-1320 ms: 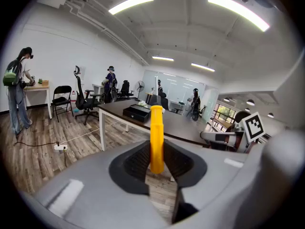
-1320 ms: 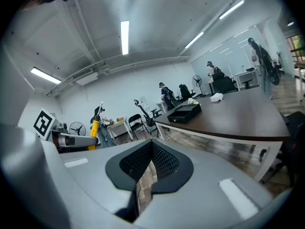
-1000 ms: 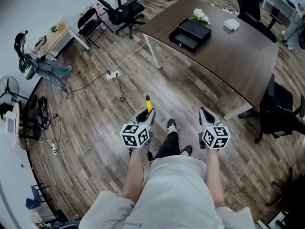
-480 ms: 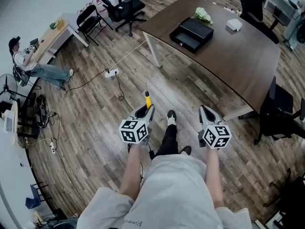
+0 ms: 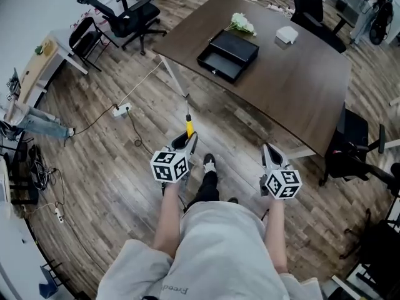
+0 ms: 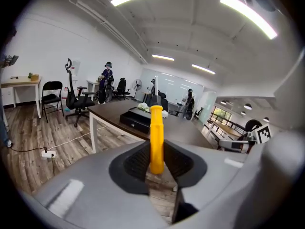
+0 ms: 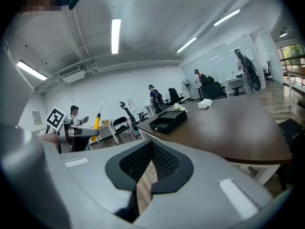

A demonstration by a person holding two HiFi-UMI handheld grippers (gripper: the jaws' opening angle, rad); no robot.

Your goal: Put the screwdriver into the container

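A large dark brown table (image 5: 300, 86) fills the upper part of the head view. Compared with a second ago its near corner sits closer to me, so I read this as the walk-up: both grippers have been carried forward across the wood floor toward the table.

On the table, near its left edge, lies the container (image 5: 228, 55), a shallow black open box. It is empty as far as I can see.

The left gripper (image 5: 187, 144) is short of the table's near edge, over the floor. It is clenched on the screwdriver (image 5: 189, 125), just as before. The left gripper view shows the yellow handle pinched upright between the dark pads, with the metal shaft pointing up toward the table.

The right gripper (image 5: 270, 152) is level with the left one, also short of the table. Its jaws are closed together with nothing between them.

The screwdriver is well apart from the container. My judgement: the grasp is done, and carrying it over the box and releasing remains.
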